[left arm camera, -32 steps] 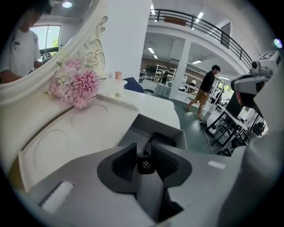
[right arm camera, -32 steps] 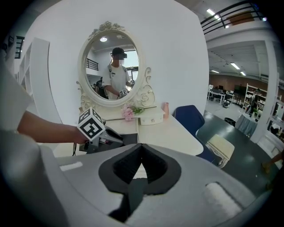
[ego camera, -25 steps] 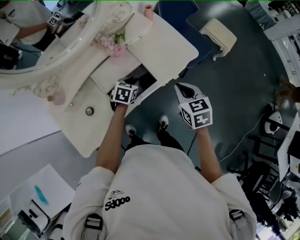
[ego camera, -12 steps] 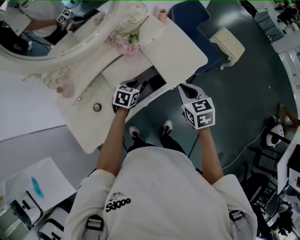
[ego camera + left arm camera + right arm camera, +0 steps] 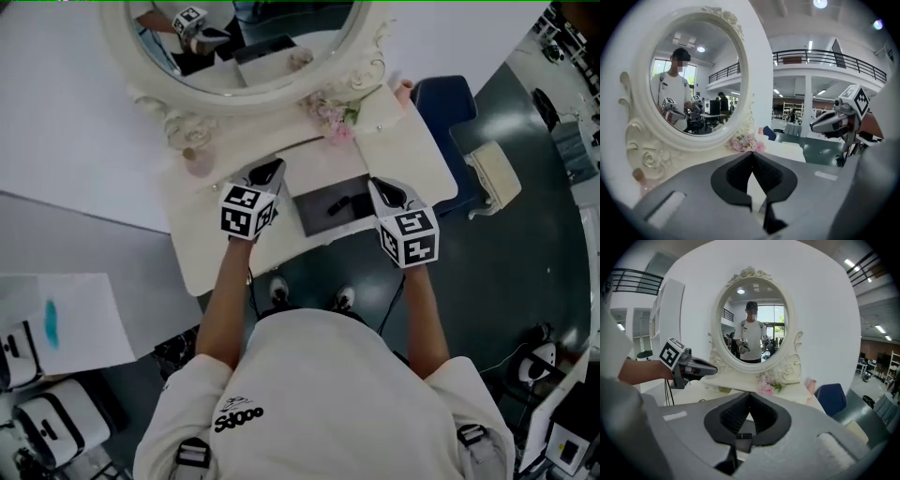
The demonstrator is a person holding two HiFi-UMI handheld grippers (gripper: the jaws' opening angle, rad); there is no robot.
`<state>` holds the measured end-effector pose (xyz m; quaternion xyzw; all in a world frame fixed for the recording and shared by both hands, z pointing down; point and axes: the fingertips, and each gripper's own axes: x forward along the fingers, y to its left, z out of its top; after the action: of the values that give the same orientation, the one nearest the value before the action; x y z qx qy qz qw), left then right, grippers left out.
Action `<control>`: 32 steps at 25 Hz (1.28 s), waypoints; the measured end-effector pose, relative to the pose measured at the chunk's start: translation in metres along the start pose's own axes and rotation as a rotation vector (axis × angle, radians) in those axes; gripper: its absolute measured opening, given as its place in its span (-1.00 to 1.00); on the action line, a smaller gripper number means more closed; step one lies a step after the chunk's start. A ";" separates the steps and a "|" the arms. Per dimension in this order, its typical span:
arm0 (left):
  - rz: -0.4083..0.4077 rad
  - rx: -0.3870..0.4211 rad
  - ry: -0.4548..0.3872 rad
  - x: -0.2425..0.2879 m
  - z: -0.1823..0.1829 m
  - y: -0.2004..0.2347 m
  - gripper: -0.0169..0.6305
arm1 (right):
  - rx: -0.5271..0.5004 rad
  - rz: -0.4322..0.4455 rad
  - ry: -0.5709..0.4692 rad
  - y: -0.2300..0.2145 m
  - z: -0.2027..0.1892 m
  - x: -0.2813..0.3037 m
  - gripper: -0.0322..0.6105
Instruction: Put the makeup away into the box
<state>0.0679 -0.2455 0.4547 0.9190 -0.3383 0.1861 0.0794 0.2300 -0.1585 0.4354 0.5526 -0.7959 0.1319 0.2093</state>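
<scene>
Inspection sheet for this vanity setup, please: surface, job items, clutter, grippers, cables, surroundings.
Surface: cream vanity table, no spills seen.
Job's things: open dark compartment in the table, with one small dark item inside; no other makeup made out.
Clutter: pink flowers and a small pink bottle at the foot of the oval mirror.
Grippers: left gripper jaws have just been closing, now shut on nothing; right gripper shut, empty; both held above the table.
Cables: thin dark cables hang from the left gripper.
Surroundings: blue chair, cream seat, dark floor.
</scene>
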 end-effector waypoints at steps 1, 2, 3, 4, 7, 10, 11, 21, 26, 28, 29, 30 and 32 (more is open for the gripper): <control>0.023 -0.002 -0.020 -0.013 0.005 0.008 -0.90 | -0.021 0.022 -0.005 0.009 0.008 0.007 -0.89; 0.046 -0.004 -0.039 -0.026 0.009 0.016 -0.90 | -0.042 0.044 -0.011 0.019 0.016 0.014 -0.89; 0.070 -0.006 -0.056 -0.038 0.011 0.024 -0.90 | -0.063 0.068 -0.017 0.030 0.023 0.021 -0.89; 0.093 -0.008 -0.070 -0.050 0.013 0.032 -0.90 | -0.083 0.093 -0.023 0.040 0.030 0.028 -0.89; 0.162 -0.019 -0.097 -0.084 0.009 0.051 -0.90 | -0.138 0.174 -0.032 0.074 0.044 0.049 -0.89; 0.238 -0.044 -0.092 -0.116 -0.009 0.066 -0.90 | -0.195 0.271 -0.016 0.111 0.050 0.073 -0.89; 0.258 -0.055 -0.085 -0.125 -0.017 0.070 -0.90 | -0.212 0.304 -0.004 0.124 0.049 0.080 -0.88; 0.375 -0.183 0.002 -0.196 -0.101 0.093 -0.90 | -0.389 0.533 0.200 0.244 -0.004 0.148 -0.39; 0.421 -0.241 0.034 -0.218 -0.133 0.102 -0.90 | -0.459 0.586 0.291 0.280 -0.038 0.179 -0.27; 0.432 -0.259 0.044 -0.224 -0.143 0.106 -0.90 | -0.481 0.591 0.318 0.289 -0.050 0.191 -0.23; 0.437 -0.267 0.048 -0.227 -0.148 0.108 -0.90 | -0.492 0.591 0.330 0.293 -0.055 0.197 -0.21; 0.442 -0.275 0.053 -0.230 -0.153 0.110 -0.90 | -0.504 0.590 0.342 0.297 -0.060 0.203 -0.19; 0.447 -0.292 0.061 -0.234 -0.161 0.114 -0.90 | -0.525 0.590 0.365 0.302 -0.071 0.213 -0.15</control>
<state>-0.2171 -0.1492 0.5125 0.7942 -0.5537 0.1759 0.1783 -0.1036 -0.1956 0.6067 0.1972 -0.8761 0.0749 0.4334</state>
